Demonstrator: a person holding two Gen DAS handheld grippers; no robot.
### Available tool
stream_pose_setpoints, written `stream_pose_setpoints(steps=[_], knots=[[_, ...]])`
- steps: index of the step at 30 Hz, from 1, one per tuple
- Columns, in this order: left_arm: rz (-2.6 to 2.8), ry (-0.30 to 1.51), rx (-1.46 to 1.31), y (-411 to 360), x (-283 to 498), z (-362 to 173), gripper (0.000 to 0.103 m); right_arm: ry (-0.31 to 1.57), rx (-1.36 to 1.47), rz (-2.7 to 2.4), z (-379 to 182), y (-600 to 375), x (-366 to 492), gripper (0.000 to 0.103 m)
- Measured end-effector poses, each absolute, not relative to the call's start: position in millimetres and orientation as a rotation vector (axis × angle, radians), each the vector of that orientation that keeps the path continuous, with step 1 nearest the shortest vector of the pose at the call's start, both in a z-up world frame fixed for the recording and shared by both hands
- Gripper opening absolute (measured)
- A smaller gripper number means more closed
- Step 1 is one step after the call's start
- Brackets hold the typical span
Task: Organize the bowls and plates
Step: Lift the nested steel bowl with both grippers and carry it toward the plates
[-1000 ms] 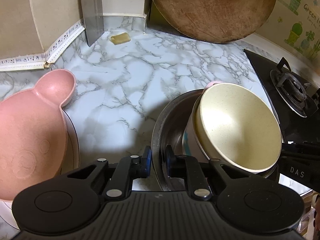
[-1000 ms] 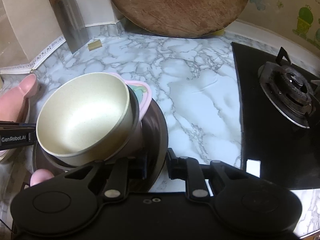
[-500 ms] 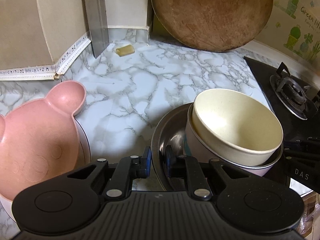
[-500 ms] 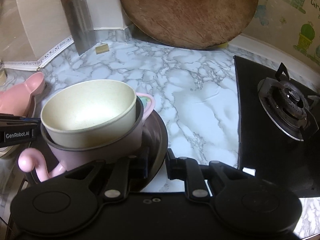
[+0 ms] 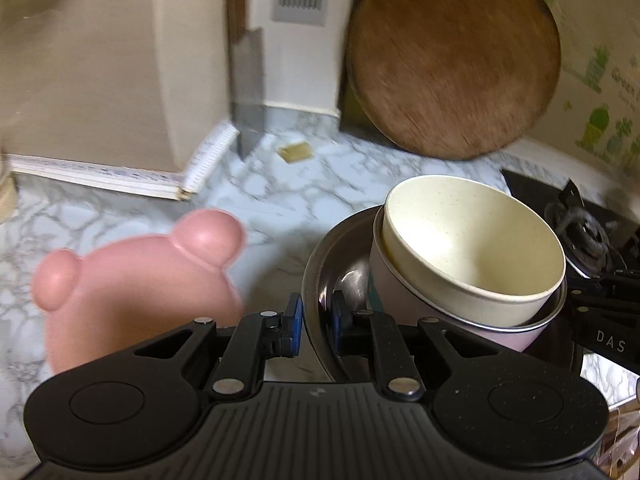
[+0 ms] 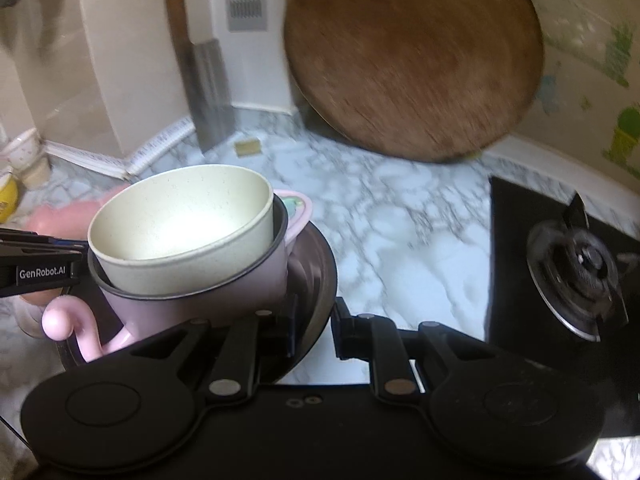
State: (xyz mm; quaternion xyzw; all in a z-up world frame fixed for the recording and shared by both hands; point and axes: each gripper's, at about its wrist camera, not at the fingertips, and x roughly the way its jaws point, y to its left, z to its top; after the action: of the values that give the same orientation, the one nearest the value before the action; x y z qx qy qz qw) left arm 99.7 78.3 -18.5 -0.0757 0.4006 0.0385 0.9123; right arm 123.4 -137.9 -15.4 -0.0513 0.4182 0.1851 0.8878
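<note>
Both claws are rising with the stack, and the marble desk [image 5: 280, 184] is dropping farther below than a second ago. Left claw [image 5: 316, 320] is clenched on the near-left rim of the steel plate [image 5: 320, 256]; right claw [image 6: 314, 330] is clenched on its near-right rim, so the plate is hanging between them, clear of the desk. On the plate a lilac pot [image 6: 192, 300] with a curly pink handle is sitting, and a cream bowl [image 6: 180, 232] is nesting tilted inside it. Judging: the steel is stiff, thin-edged and slick, the load top-heavy and loose, so both rim grips need keeping level or the pot will be sliding. A pink bear-eared dish [image 5: 132, 280] is lying to the left, with a round wooden board [image 5: 452, 60] and a cleaver [image 6: 208, 92] leaning at the far wall.
</note>
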Motion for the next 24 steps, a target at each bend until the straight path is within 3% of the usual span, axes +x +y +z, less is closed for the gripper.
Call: stream_pose_setpoints(steps=[13,24], knots=[[0.301,0.749,-0.210,174,63,10,0.014,0.804,-0.151,0.587,9,-37,135,0.018],[0.450,0.763,-0.248,237,47,-14,0.013,0.808,-0.196,0.718,-7,45,141,0.018]])
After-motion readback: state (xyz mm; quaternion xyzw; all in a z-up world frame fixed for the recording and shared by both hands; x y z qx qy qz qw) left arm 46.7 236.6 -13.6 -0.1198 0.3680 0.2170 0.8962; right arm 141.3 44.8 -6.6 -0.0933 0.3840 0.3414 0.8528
